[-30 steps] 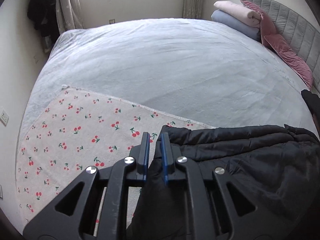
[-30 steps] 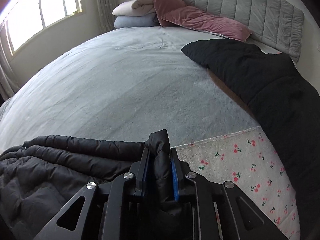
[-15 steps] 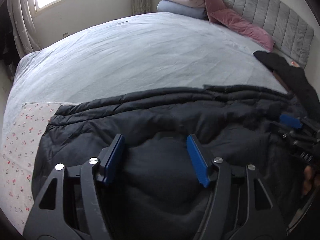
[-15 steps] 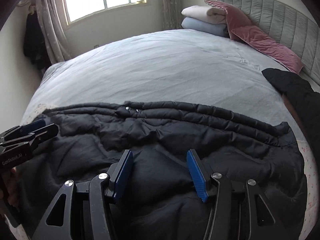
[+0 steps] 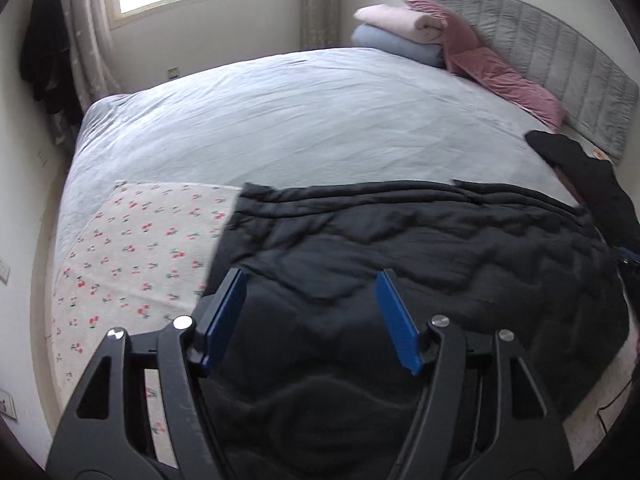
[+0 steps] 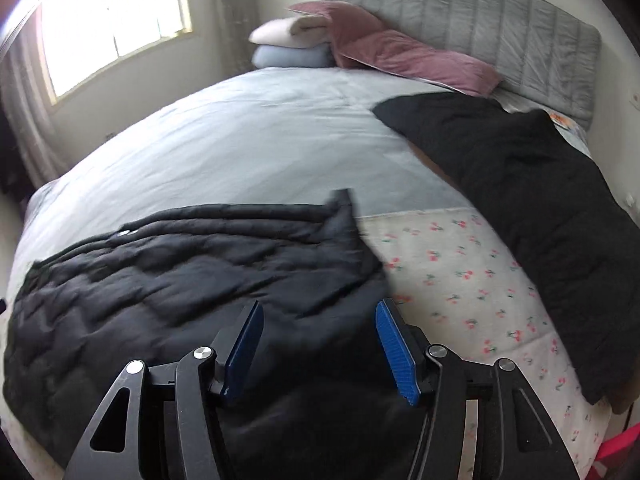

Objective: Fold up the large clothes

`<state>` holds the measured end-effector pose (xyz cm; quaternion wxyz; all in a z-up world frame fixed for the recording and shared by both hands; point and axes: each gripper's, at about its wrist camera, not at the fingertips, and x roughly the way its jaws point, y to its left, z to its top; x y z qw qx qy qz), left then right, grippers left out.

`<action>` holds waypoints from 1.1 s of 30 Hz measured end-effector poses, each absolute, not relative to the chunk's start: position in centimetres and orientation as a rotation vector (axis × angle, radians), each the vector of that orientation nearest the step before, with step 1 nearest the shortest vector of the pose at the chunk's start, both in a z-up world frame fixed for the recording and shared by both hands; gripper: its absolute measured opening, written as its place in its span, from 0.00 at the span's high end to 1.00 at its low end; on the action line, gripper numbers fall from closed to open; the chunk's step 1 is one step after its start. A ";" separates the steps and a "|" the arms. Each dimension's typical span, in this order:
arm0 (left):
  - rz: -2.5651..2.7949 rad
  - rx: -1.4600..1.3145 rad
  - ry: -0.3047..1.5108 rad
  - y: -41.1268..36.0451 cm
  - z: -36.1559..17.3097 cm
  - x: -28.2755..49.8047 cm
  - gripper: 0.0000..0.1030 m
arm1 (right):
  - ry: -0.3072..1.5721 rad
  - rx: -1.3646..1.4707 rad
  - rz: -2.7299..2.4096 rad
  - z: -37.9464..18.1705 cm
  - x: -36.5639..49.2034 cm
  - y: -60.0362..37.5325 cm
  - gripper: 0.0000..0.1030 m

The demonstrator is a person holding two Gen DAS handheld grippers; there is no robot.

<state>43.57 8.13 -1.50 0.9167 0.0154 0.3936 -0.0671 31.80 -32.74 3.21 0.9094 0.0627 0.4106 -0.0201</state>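
Left wrist view: the left gripper [image 5: 310, 312] has its jaws spread wide and opening further, with the blue pads [image 5: 224, 316] clear of any fabric; nothing is clamped, and the jacket is seen in the gap, lying beneath. The black quilted jacket [image 5: 420, 248] lies flat across the near edge of the bed [image 5: 300, 120], its far hem running parallel to that edge. Its left end overlaps the cherry-print sheet [image 5: 136, 248], which occupies the near left corner of the bed. A second dark garment [image 5: 588, 176] lies along the right edge, near the grey headboard [image 5: 560, 68]. Folded blankets [image 5: 400, 36] and pink pillows [image 5: 504, 76] sit at the head of the bed. Right wrist view: the right gripper [image 6: 318, 340] also has its jaws apart and opening, pads not pressing on anything. The black quilted jacket [image 6: 180, 272] lies beneath and left of the fingers, one corner [image 6: 340, 204] standing up slightly. The cherry-print sheet [image 6: 460, 272] is exposed to its right, and the second dark garment [image 6: 540, 208] stretches along the right edge of the bed [image 6: 260, 140].
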 end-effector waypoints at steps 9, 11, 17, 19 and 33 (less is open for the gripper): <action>-0.186 -0.010 0.881 7.0 -6.2 38.2 0.30 | 0.906 0.075 0.130 -0.1 27.6 -23.6 0.38; -0.103 -0.046 0.916 11.1 -7.1 37.5 0.30 | 0.926 0.109 0.052 -1.3 26.4 -27.6 0.38; 0.105 -0.148 0.960 20.9 -7.5 34.0 0.30 | 0.988 0.264 -0.135 -2.8 22.2 -39.1 0.38; 0.133 -0.145 0.959 20.7 -6.5 32.6 0.30 | 0.983 0.241 -0.195 -1.7 21.1 -39.7 0.38; -0.043 -0.087 0.986 5.4 -1.2 20.9 0.05 | 0.897 0.144 -0.035 6.4 11.1 -25.2 0.16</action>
